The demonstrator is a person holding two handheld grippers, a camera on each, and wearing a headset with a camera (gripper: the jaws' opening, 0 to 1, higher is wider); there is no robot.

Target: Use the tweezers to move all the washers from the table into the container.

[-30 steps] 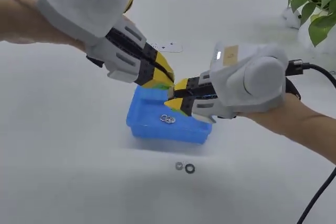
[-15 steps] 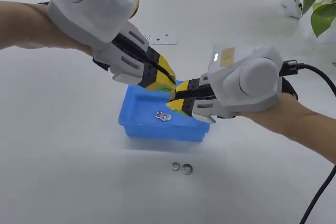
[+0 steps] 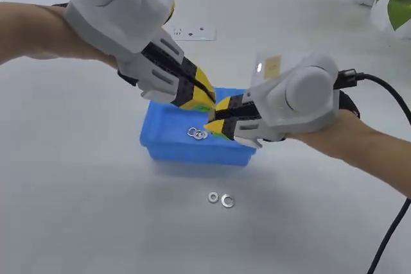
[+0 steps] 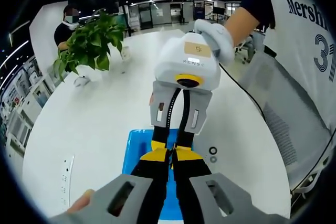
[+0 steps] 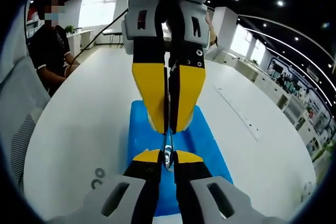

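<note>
**Both grippers meet over the blue container**

The left gripper [image 3: 203, 101] and right gripper [image 3: 212, 126] hang tip to tip above the container [image 3: 168, 149], which sits on the white surface [image 3: 90, 190]. In the right gripper view, thin tweezers [image 5: 167, 141] run from the left gripper's nearly closed jaws down into the right gripper's, which are pressed together on them. A few washers [image 3: 196, 133] lie inside the container. Two more washers [image 3: 213, 197] lie on the surface just in front of it.

White table [image 3: 77, 210]: blue container [image 3: 172, 150], two washers [image 3: 220, 199].
</note>
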